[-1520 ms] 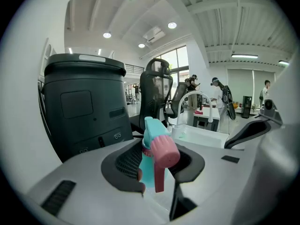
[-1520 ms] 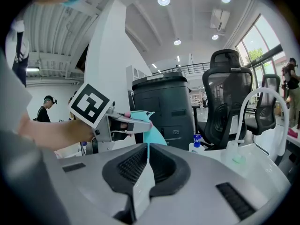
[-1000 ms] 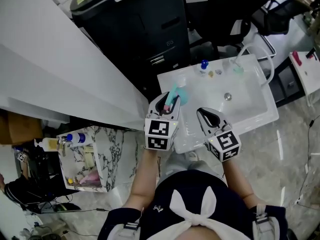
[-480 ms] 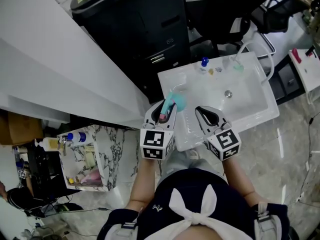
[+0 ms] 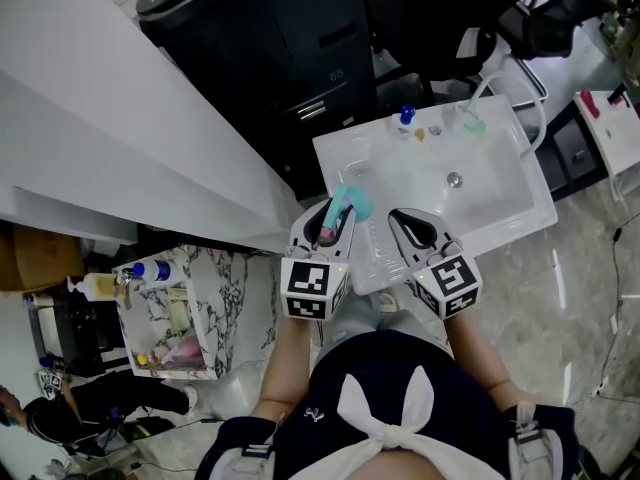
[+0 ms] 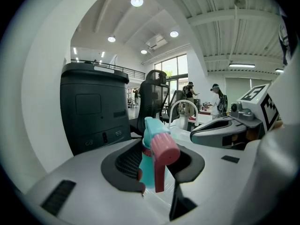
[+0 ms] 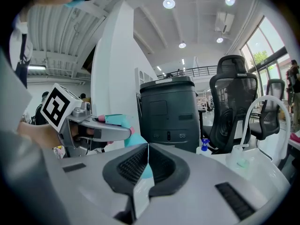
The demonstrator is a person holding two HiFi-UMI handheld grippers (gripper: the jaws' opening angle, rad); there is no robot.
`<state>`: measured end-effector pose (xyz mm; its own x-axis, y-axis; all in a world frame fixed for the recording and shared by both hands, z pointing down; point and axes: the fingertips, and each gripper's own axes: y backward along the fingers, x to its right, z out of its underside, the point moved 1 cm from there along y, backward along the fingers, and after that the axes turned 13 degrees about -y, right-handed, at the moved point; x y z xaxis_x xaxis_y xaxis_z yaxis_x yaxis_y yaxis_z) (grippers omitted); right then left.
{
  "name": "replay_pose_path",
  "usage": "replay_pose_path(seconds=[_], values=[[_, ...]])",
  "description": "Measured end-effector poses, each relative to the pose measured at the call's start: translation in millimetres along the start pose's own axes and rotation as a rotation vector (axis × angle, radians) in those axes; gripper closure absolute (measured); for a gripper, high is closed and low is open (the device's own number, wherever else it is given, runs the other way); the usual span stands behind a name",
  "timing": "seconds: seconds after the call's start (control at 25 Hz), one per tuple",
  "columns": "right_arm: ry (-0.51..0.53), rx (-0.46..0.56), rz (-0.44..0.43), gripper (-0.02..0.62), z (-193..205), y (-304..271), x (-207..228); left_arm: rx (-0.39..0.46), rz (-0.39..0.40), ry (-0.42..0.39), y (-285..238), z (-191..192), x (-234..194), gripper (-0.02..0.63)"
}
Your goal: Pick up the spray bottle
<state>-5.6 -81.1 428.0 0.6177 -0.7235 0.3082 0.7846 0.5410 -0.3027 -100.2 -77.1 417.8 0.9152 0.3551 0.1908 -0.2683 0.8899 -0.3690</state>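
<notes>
The teal spray bottle (image 6: 149, 165) with a pink trigger sits between the jaws of the left gripper (image 5: 336, 214), near the middle of the head view. The jaws are about half open and press on the bottle from both sides, just under its head. I think that grip stops it from slipping down. The bottle looks lifted, over the left edge of the white sink (image 5: 500, 193), so the pick-up seems done. The right gripper (image 7: 147, 159) is just to its right. Its jaws are closed together with nothing in them, likely kept out of the way. A small blue-capped bottle (image 5: 405, 120) stands on the sink's far rim.
</notes>
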Motion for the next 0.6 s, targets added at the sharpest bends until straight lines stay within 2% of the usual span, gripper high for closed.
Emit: replay_pose_path(seconds=[0.6], values=[[0.001, 0.005, 0.042, 0.569, 1, 16, 3, 0.015, 0.014, 0.005, 5, -1, 11, 0.459]])
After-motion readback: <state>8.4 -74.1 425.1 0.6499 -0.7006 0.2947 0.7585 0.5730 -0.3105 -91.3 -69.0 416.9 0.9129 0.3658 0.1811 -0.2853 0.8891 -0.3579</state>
